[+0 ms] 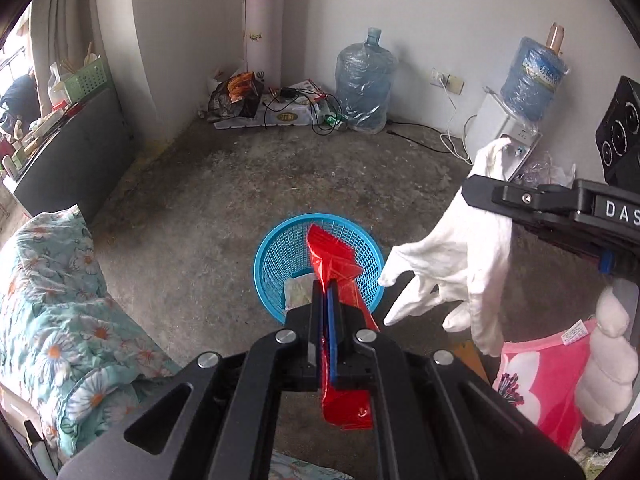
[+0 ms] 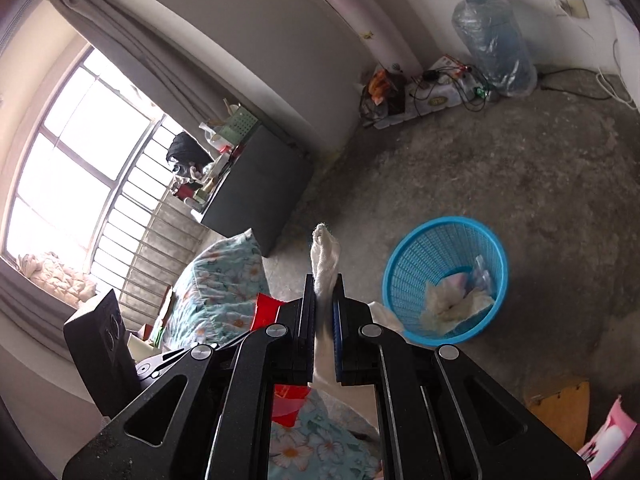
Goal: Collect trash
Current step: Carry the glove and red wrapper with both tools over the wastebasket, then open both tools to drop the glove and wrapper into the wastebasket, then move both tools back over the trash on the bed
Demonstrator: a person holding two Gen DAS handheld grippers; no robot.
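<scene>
Two pieces of trash are held above a bare concrete floor (image 1: 320, 184), one in each gripper. A glossy red plastic wrapper (image 1: 334, 264) is pinched flat between the closed jaws of the left gripper (image 1: 327, 300), its crinkled upper end seen against the mouth of a blue mesh basket (image 1: 276, 248) and its lower end hanging out beneath the fingers. A limp white cotton glove (image 1: 460, 264) is clamped in the right gripper (image 2: 323, 292), whose jaws are drawn in tight on the cloth; in the left wrist view the glove's fingers dangle just to the right of the basket's rim.

The basket is round, of open plastic lattice, and stands on the floor with pale crumpled paper (image 2: 448, 304) already lying in its bottom. Open floor is seen around its far side, rough, grey and stained. A quilt printed with daisies (image 1: 52, 300) is bunched at the left edge, and a pink flowered cloth (image 1: 536, 376) lies at the right. Against the far wall, a clear blue water jug (image 1: 366, 80) wrapped in film stands well apart from the basket, beside a flat carton strewn with cables (image 1: 288, 112). A second jug (image 1: 534, 76) is seated upside down on a white dispenser.
</scene>
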